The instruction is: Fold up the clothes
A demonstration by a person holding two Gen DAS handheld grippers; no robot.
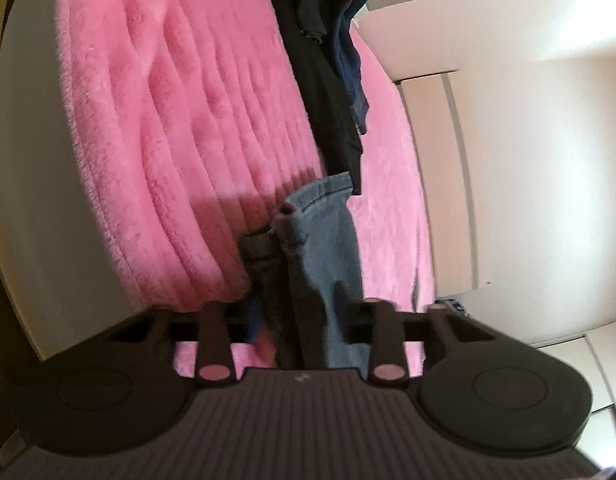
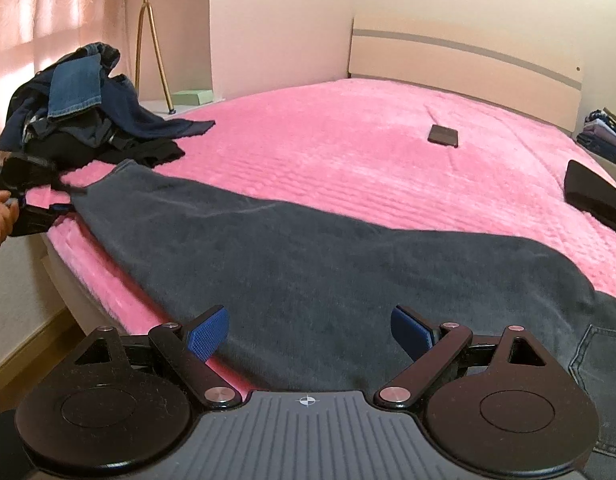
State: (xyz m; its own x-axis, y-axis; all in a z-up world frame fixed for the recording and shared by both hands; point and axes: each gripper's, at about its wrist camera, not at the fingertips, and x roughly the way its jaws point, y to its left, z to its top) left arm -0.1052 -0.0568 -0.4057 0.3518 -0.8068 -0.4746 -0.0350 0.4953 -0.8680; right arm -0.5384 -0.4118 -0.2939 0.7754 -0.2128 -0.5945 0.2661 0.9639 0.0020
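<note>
Dark grey jeans [image 2: 292, 252] lie stretched along the near edge of the pink bed cover [image 2: 347, 148]. My left gripper [image 1: 296, 276] is shut on the hem of a jeans leg [image 1: 327, 248]; it also shows in the right wrist view [image 2: 40, 200] at the far left, pinching the leg end. My right gripper [image 2: 309, 334] is open and empty, its blue pads [image 2: 208, 334] hovering just over the middle of the jeans, near the waist end with a back pocket [image 2: 599, 364].
A pile of dark unfolded clothes [image 2: 80, 108] lies at the bed's far left corner and shows in the left wrist view [image 1: 331, 64]. A dark phone-like object [image 2: 443, 135] and a folded black garment [image 2: 595, 196] lie on the bed. Folded clothes [image 2: 603, 136] are stacked beside the headboard [image 2: 467, 52].
</note>
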